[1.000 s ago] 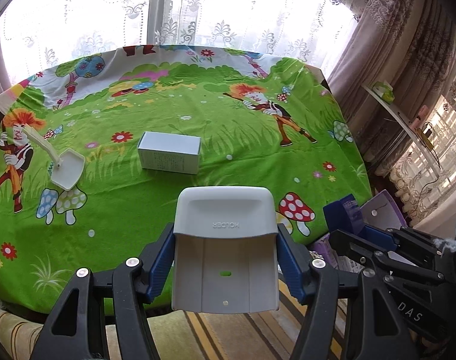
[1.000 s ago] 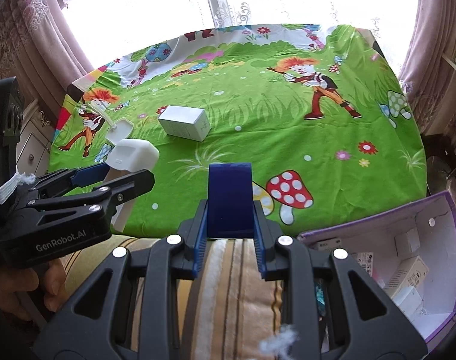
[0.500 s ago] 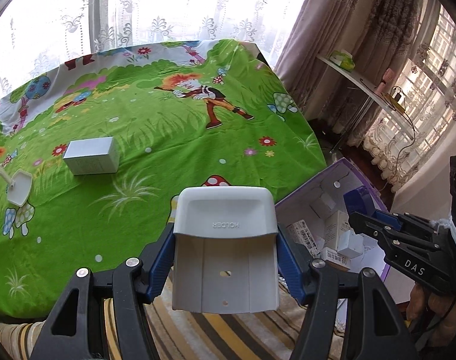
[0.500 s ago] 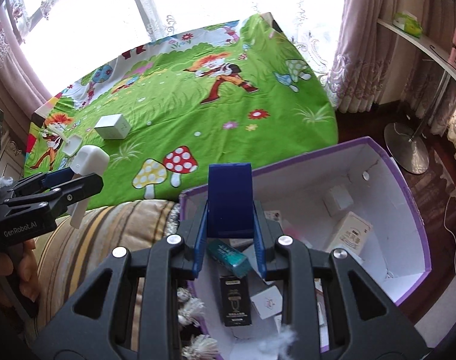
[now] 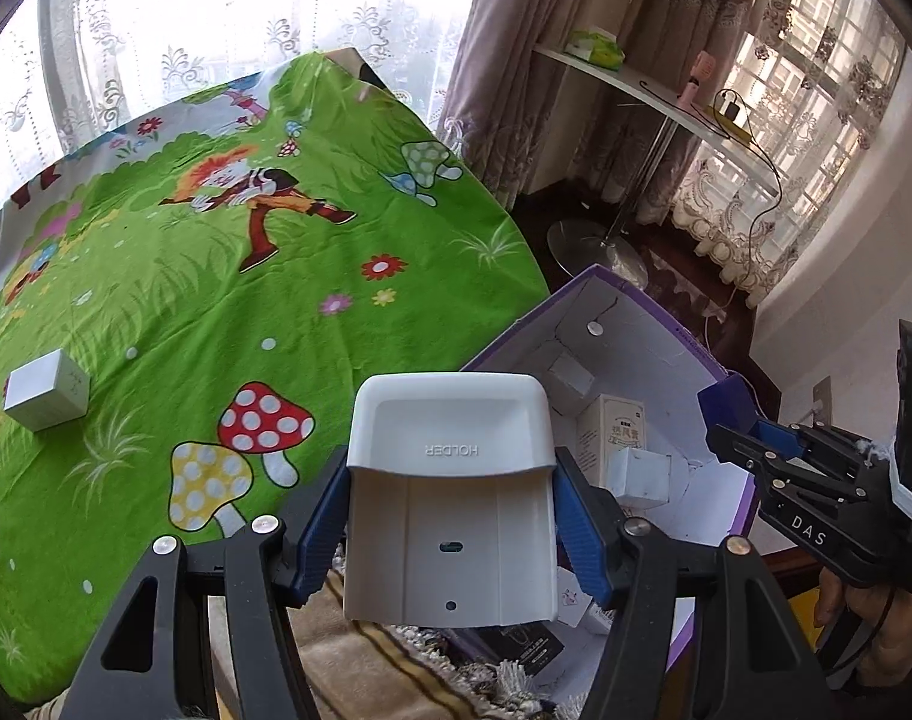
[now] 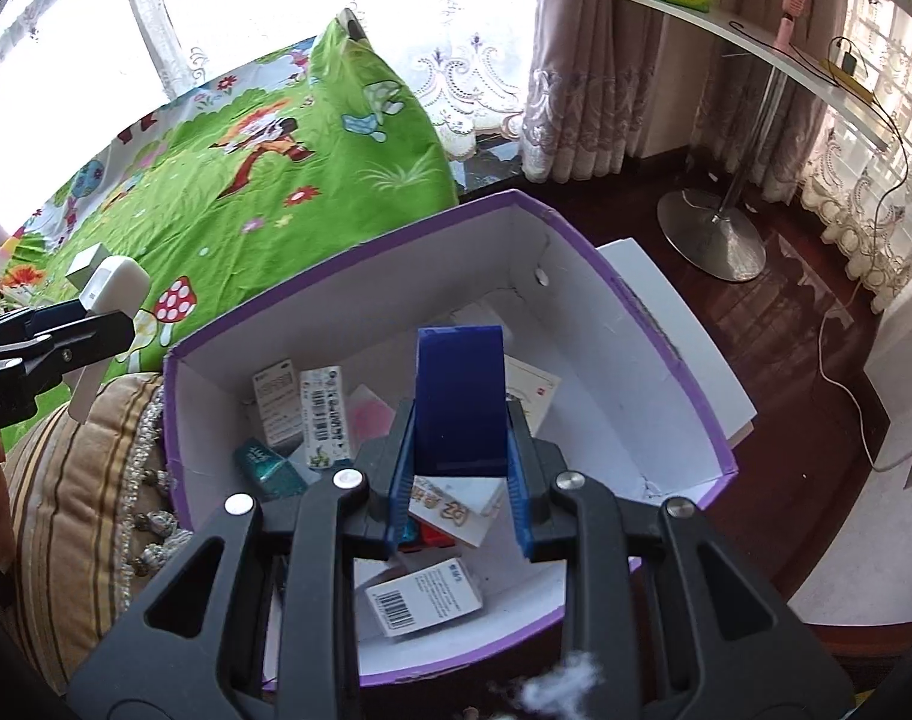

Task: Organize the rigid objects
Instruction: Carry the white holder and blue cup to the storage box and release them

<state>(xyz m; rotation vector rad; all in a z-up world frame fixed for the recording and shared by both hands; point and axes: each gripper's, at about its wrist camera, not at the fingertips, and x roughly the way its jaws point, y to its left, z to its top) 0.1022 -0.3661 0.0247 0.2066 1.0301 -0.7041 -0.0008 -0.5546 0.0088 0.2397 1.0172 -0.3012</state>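
Lace curtains back a tabletop (image 5: 156,312) under a green cartoon cloth, where one white box (image 5: 47,390) sits at the far left. Our left claw (image 5: 451,504) points level over the near edge, clamped on a white holder (image 5: 450,510). Our right claw (image 6: 459,450) tilts down over the purple box (image 6: 654,330) of small cartons, gripping a blue block (image 6: 459,402).
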